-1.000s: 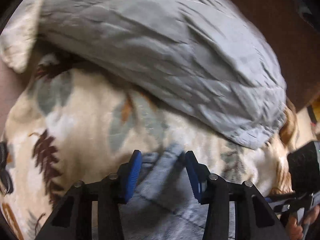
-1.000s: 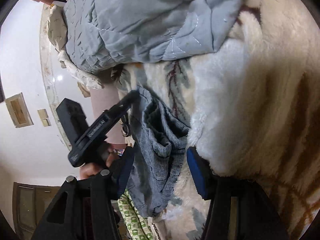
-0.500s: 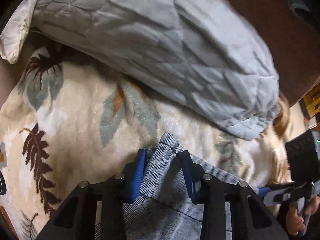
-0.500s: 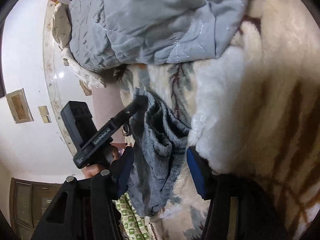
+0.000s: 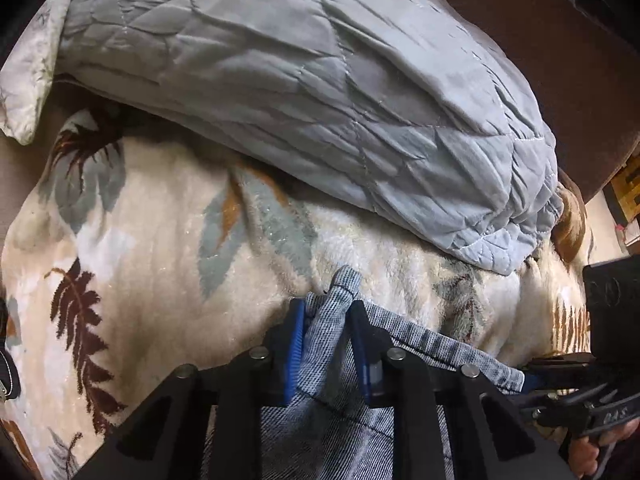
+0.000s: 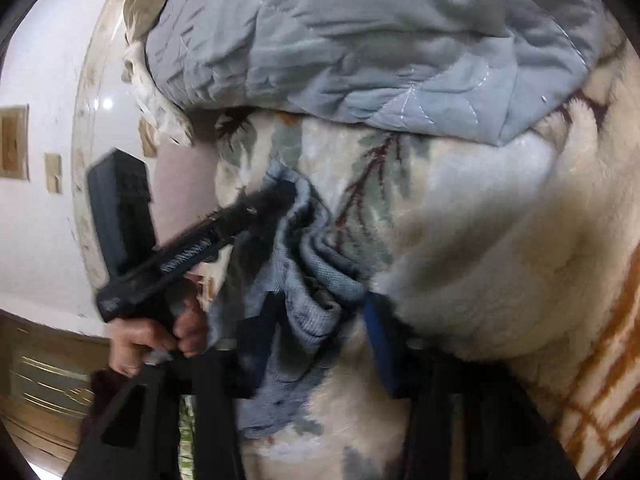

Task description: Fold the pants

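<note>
The blue-grey denim pants [image 5: 332, 364] lie bunched on a cream fleece blanket with leaf prints [image 5: 152, 264]. My left gripper [image 5: 326, 332] is shut on a corner of the pants' edge, which pokes up between the blue pads. In the right wrist view the pants [image 6: 308, 276] hang in folds between the two grippers. The left gripper also shows there [image 6: 280, 196], pinching the far corner. My right gripper [image 6: 320, 332] has its jaws wide apart around a fold of the pants; the fabric sits between the pads without being squeezed.
A grey quilted duvet [image 5: 320, 100] is piled across the back of the bed and also shows in the right wrist view [image 6: 360, 40]. A brown headboard [image 5: 540, 40] is behind it. A white wall [image 6: 36, 200] and a wooden door lie left of the bed.
My left gripper closed on the pants' corner and moved forward over the blanket. The right wrist view swung, and the pants' fold came closer between the right jaws, which stay apart.
</note>
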### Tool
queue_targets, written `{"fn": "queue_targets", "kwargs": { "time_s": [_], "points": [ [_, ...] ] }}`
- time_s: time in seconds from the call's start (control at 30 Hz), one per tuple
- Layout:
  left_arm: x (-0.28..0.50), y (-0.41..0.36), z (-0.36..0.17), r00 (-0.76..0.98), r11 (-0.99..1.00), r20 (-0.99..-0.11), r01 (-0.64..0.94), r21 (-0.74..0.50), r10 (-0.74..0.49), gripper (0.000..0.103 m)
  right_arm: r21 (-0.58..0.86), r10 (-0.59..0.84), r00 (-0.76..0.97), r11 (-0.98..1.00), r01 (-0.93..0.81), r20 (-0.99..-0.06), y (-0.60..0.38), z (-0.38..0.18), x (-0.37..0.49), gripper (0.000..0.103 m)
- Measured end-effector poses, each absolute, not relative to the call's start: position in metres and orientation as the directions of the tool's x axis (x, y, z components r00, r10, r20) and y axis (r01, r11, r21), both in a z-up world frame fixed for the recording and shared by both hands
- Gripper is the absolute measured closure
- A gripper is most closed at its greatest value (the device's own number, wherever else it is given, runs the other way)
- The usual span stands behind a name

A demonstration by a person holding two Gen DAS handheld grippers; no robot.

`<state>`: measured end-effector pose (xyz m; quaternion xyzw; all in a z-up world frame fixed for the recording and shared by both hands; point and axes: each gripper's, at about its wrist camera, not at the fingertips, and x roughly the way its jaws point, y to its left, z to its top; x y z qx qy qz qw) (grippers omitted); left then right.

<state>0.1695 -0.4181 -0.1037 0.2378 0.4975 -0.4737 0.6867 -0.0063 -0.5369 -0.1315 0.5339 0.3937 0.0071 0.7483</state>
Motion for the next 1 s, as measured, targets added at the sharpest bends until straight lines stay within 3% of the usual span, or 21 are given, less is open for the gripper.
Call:
{"fn": "queue_targets", "kwargs": {
  "time_s": [0.2, 0.3, 0.37, 0.43, 0.47, 0.6, 0.73, 0.8, 0.87, 0.93, 1.0],
  "points": [
    [0.171, -0.417, -0.108, 0.059, 0.449, -0.910, 0.882, -0.144, -0.409, 0.081, 0.810, 0.438, 0.695, 0.440, 0.387, -0.570, -0.536, -0.126, -0.009, 0.079],
    [0.172, -0.419, -0.109, 0.075, 0.449, -0.918, 0.886, -0.118, -0.390, 0.076, 0.822, 0.448, 0.703, 0.434, 0.369, -0.553, -0.537, -0.122, -0.015, 0.080],
    [0.173, -0.423, -0.110, 0.095, 0.457, -0.924, 0.884, -0.093, -0.371, 0.064, 0.825, 0.452, 0.703, 0.426, 0.371, -0.549, -0.538, -0.121, -0.015, 0.081],
    [0.170, -0.429, -0.115, 0.120, 0.459, -0.934, 0.887, -0.051, -0.336, 0.036, 0.827, 0.456, 0.703, 0.426, 0.366, -0.546, -0.538, -0.121, -0.017, 0.082],
    [0.169, -0.432, -0.117, 0.126, 0.454, -0.936, 0.890, -0.039, -0.328, 0.036, 0.830, 0.459, 0.704, 0.427, 0.359, -0.541, -0.538, -0.120, -0.018, 0.083],
    [0.165, -0.435, -0.118, 0.096, 0.427, -0.929, 0.902, -0.070, -0.357, 0.049, 0.831, 0.465, 0.705, 0.440, 0.341, -0.535, -0.536, -0.117, -0.019, 0.087],
    [0.159, -0.435, -0.110, 0.100, 0.397, -0.928, 0.916, -0.054, -0.359, 0.076, 0.833, 0.472, 0.696, 0.417, 0.364, -0.541, -0.539, -0.124, -0.018, 0.087],
    [0.156, -0.435, -0.107, 0.104, 0.394, -0.930, 0.918, -0.047, -0.354, 0.082, 0.830, 0.472, 0.693, 0.418, 0.369, -0.545, -0.539, -0.125, -0.017, 0.087],
    [0.152, -0.435, -0.104, 0.117, 0.389, -0.930, 0.921, -0.030, -0.349, 0.085, 0.831, 0.471, 0.692, 0.401, 0.385, -0.547, -0.539, -0.127, -0.015, 0.084],
    [0.146, -0.437, -0.103, 0.137, 0.384, -0.930, 0.923, -0.005, -0.341, 0.085, 0.826, 0.472, 0.681, 0.385, 0.412, -0.559, -0.538, -0.132, -0.013, 0.073],
    [0.137, -0.438, -0.102, 0.163, 0.371, -0.933, 0.928, 0.034, -0.322, 0.085, 0.813, 0.462, 0.675, 0.409, 0.414, -0.576, -0.534, -0.131, -0.010, 0.072]
  ]
}}
